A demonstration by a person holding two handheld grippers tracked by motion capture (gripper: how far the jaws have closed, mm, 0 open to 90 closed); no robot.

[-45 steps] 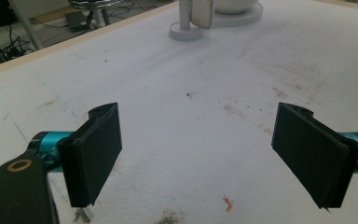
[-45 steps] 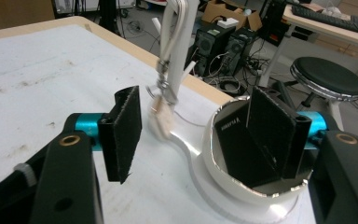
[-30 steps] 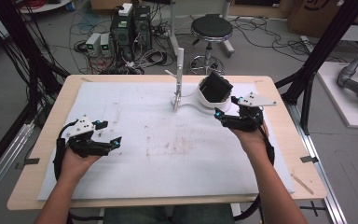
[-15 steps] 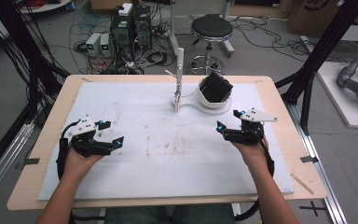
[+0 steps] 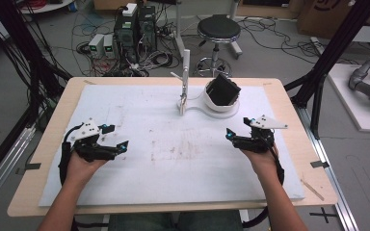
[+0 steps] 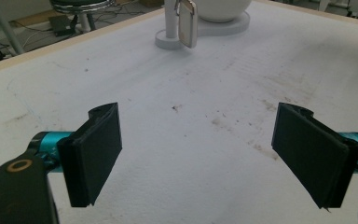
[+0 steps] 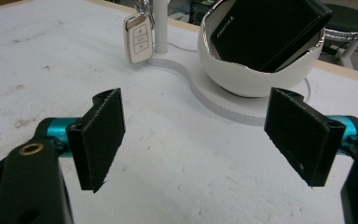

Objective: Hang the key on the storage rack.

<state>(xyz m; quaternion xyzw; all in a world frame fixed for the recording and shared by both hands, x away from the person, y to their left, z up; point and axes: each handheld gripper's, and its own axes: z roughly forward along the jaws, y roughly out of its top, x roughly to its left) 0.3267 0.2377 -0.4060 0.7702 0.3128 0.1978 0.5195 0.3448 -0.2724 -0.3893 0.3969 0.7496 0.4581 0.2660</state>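
Observation:
A white bowl on a white base holds a black wallet standing on edge. Beside it a thin white stand rises, with a key fob hanging from it. My right gripper hovers over the mat just in front of the bowl, open and holding nothing. In the right gripper view the bowl and wallet lie ahead, between the spread jaws. My left gripper rests at the mat's left side, open and empty. The key fob hangs far ahead in the left gripper view.
A white mat with faint brown stains covers the wooden table. Beyond the far edge stand a black stool, computer boxes and loose cables. Black frame posts rise at both sides.
My right gripper has drawn back from the bowl toward the near side of the table. The left gripper has barely moved. The wallet stays in the bowl.

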